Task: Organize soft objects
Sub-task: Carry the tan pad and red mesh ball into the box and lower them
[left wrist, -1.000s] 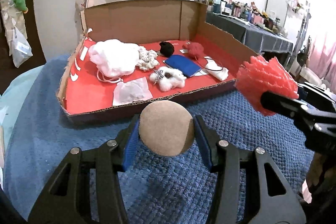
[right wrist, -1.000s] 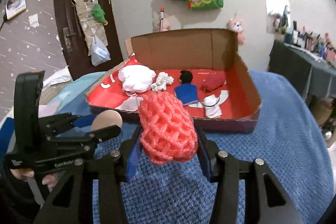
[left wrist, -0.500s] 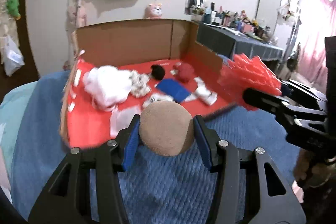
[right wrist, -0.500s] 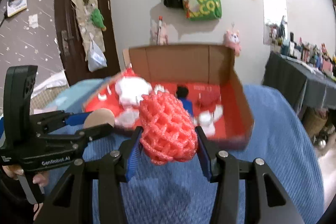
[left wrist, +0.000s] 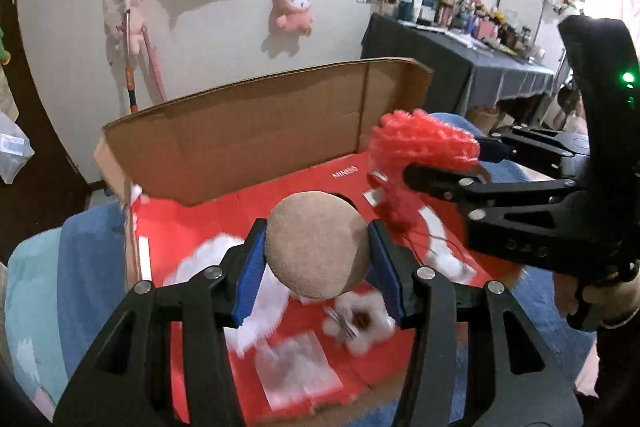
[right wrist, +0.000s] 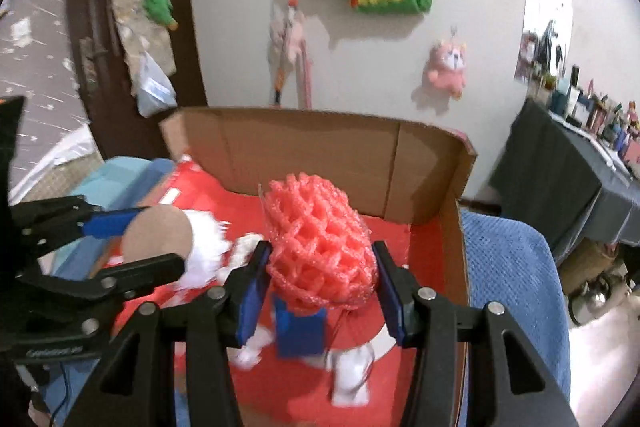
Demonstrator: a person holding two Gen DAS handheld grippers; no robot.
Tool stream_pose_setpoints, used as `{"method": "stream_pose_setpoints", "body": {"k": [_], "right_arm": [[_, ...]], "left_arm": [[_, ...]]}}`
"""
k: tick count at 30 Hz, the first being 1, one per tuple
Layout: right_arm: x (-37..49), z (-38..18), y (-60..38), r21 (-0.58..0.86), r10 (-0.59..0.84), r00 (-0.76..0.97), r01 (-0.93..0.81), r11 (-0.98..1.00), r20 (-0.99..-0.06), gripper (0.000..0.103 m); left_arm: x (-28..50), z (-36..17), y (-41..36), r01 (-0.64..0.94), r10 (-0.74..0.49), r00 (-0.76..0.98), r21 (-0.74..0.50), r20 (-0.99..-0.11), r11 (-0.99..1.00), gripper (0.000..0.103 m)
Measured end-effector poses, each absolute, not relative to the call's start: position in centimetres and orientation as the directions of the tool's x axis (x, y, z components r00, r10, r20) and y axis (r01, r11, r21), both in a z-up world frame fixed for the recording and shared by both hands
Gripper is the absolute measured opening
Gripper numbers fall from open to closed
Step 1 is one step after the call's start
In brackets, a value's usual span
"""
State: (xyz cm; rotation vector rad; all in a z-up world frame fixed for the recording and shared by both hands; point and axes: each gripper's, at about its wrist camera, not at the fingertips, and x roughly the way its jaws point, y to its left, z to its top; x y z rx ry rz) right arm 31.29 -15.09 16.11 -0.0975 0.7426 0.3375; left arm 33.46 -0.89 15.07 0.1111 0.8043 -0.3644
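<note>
soft objects ride above the cardboard box (left wrist: 248, 131): the tan round pad (left wrist: 316, 245) is clenched in the left claw (left wrist: 316, 255) over the box's left half, and the pink foam net (right wrist: 320, 243) is clenched in the right claw (right wrist: 320, 271) over its right half, both held clear of the rim, likely so each can drop among the blurred white bits on the red floor.

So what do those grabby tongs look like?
Both tongs are black plastic with silver screws and blue pads on the inner faces. The left tongs and right tongs match. The right one's upright handle shows a green light, and the left one has small pale lettering.
</note>
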Motion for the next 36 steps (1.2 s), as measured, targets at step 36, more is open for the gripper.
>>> {"method": "stream_pose_setpoints", "body": {"k": [36], "right_arm": [[43.8,7.4,-13.8,-0.038,0.087,0.414,-0.284,0.958,-0.906,0.052]], "left_arm": [[47.0,5.1,-4.4,0.228,-0.025,0.442,0.086,-0.896,0.970,0.053]]}}
